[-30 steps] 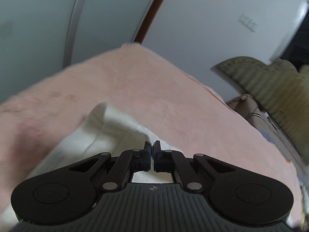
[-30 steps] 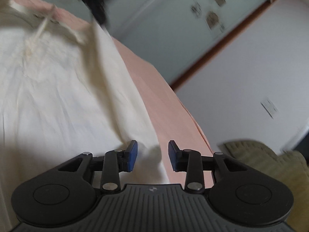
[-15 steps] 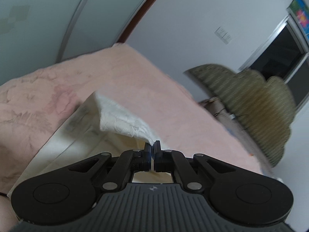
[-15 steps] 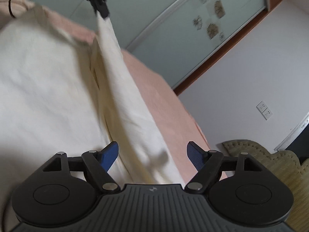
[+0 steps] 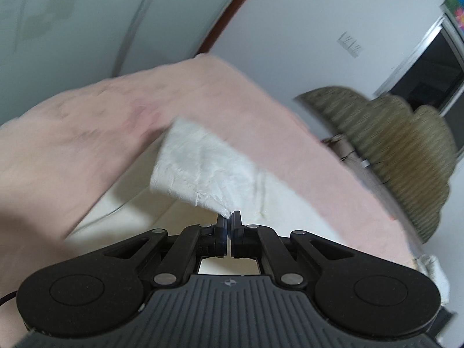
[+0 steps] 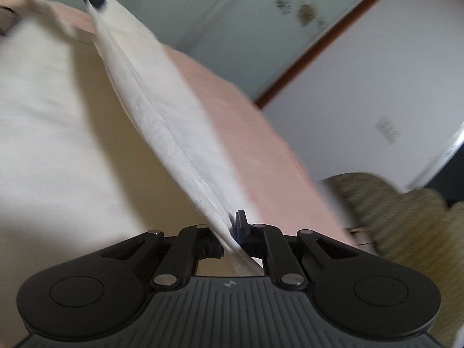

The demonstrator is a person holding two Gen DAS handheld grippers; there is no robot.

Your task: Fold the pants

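left gripper (image 5: 228, 217): I see its jaws pressed together on one corner of the cream pants (image 5: 203, 171) | right gripper (image 6: 232, 226): jaws closed on the pants edge | pants: raised edge stretches between both grippers, the rest lies on the pink bed cover (image 5: 87, 133) | olive headboard (image 5: 406, 156) beside

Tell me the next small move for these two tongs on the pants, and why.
Probably carry both tongs together across the pants and lower the lifted edge onto the flat part. The left tongs are shut on a corner of the pants, the right tongs are shut on the same edge, and it hangs stretched between them above the pink bed cover.
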